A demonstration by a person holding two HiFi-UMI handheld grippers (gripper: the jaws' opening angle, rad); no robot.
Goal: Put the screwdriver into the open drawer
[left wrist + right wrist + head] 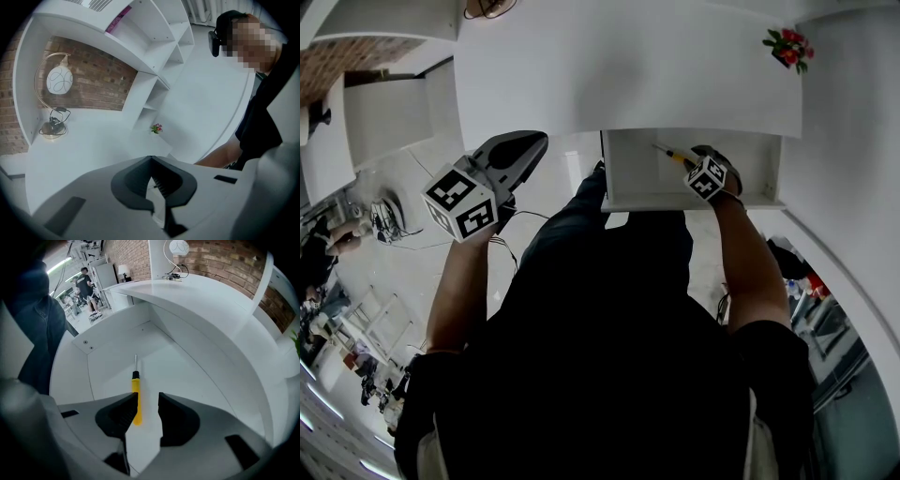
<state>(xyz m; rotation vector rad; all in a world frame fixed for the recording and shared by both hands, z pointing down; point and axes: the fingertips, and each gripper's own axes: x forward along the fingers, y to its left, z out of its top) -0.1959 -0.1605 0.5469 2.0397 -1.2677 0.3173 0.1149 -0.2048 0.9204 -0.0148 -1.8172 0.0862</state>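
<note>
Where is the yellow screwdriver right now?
In the right gripper view, the screwdriver lies inside the open drawer, just ahead of the right gripper.

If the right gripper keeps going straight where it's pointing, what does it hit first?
Most likely the white floor of the drawer, seen between the parted jaws of the right gripper. The yellow screwdriver lies there close by one jaw, so that jaw might catch its handle first; depth is unclear.
</note>
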